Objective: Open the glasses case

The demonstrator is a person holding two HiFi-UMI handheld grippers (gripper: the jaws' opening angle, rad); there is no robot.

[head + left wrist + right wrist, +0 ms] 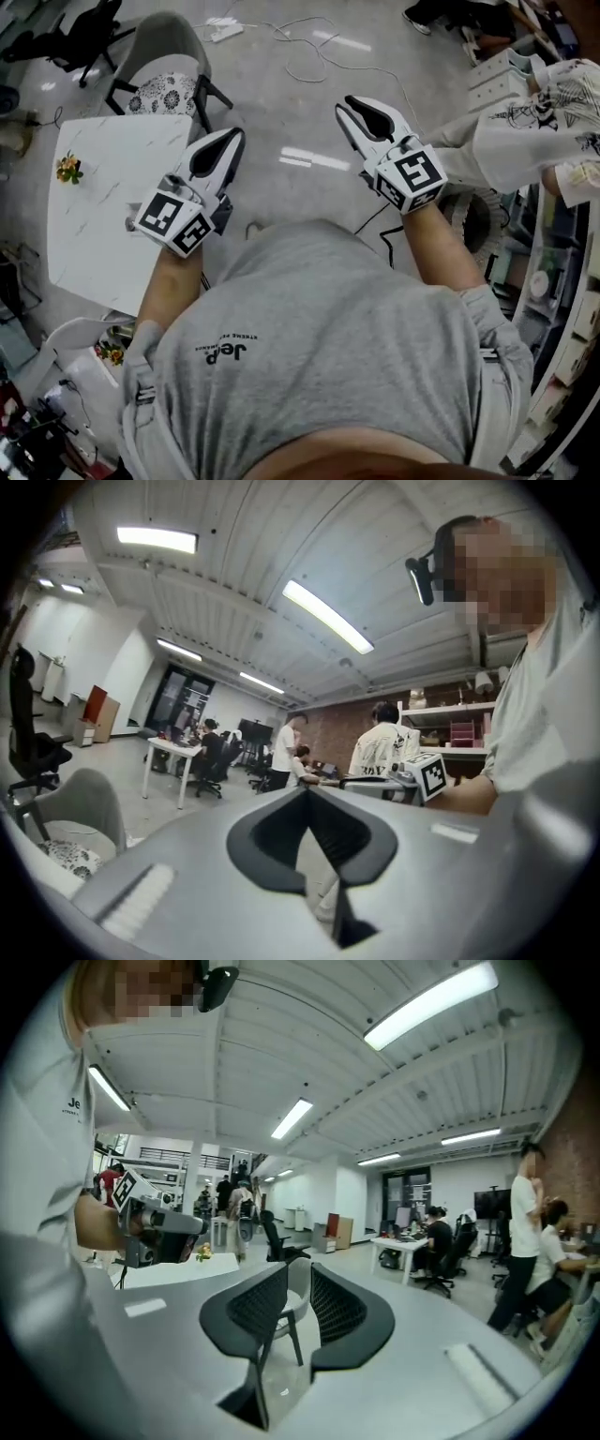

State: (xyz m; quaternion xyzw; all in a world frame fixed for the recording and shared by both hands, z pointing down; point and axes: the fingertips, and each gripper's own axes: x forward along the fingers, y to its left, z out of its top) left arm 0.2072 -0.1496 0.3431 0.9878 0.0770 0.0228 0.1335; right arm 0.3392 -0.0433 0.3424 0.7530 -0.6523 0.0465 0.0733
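Grey polished floor [281, 122] spread below me, with a white marble-topped table [103, 197] at my left carrying a small pot of flowers [67, 169]. Beyond the table stood a grey chair [173, 47] with a patterned cushion [167, 94]. White cable [300, 61] trailed across the floor further out.

I held both tools up in front of my grey shirt [328, 347], roughly level and well apart from each other. My left gripper [236, 138] was closed with nothing held. In its own view the black pads [277, 832] met at the tips and left only a hollow behind them. My right gripper [347, 105] stood slightly open and empty. Its pads [342, 1312] had a narrow gap between them, through which the grey chair showed.

At my right was a person in a white printed top [534, 131]. Others sat at desks [398, 1241] far across the office. I could not tell where the glasses case was; no view showed it.
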